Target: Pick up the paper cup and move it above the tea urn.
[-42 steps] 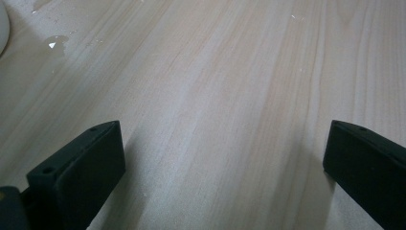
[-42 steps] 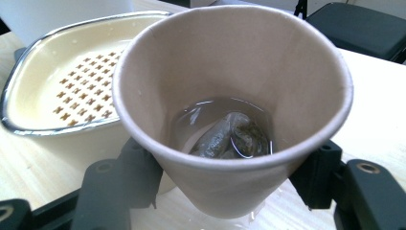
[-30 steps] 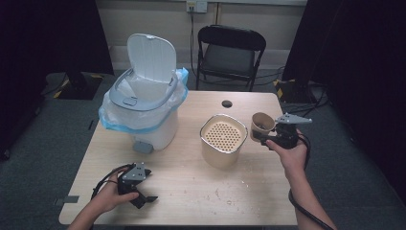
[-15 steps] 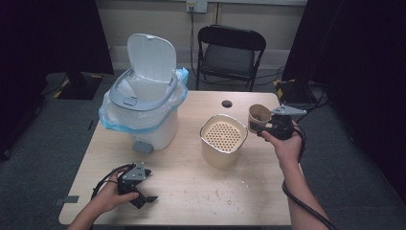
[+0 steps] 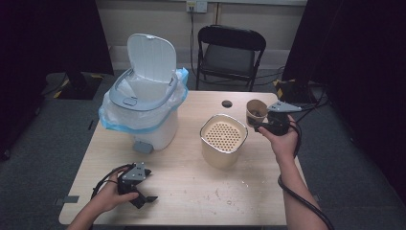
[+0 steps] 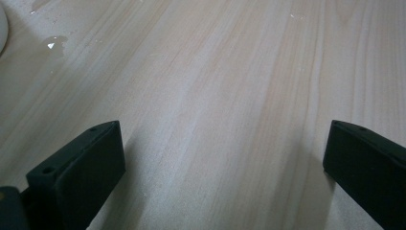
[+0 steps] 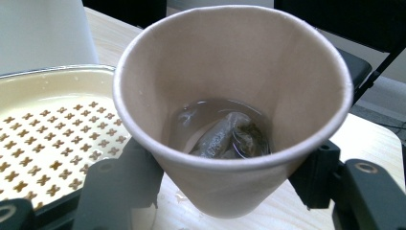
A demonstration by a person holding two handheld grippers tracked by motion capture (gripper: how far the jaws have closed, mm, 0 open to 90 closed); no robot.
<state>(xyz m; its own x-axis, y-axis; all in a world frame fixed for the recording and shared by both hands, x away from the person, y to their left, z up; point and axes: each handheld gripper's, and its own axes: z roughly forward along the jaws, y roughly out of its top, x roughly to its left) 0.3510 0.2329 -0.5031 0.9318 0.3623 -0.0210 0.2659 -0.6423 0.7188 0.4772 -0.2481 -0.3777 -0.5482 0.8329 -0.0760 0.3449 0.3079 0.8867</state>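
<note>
My right gripper (image 5: 260,124) is shut on a brown paper cup (image 5: 255,111), held above the table's right side, just right of a cream strainer container (image 5: 222,140). In the right gripper view the paper cup (image 7: 233,96) is tilted a little and holds some liquid and a wet tea bag (image 7: 225,136); the strainer's perforated lid (image 7: 52,134) lies to its left. My left gripper (image 5: 143,197) rests open on the table near the front left edge. Its jaws stand wide apart over bare wood (image 6: 215,120).
A white pedal bin (image 5: 141,110) with a blue liner and raised lid stands at the back left of the table (image 5: 191,182). A small dark disc (image 5: 227,103) lies near the far edge. A black folding chair (image 5: 230,52) stands behind the table.
My right gripper has carried the cup a little left and away, closer to the strainer container. The left gripper has stayed where it was.
</note>
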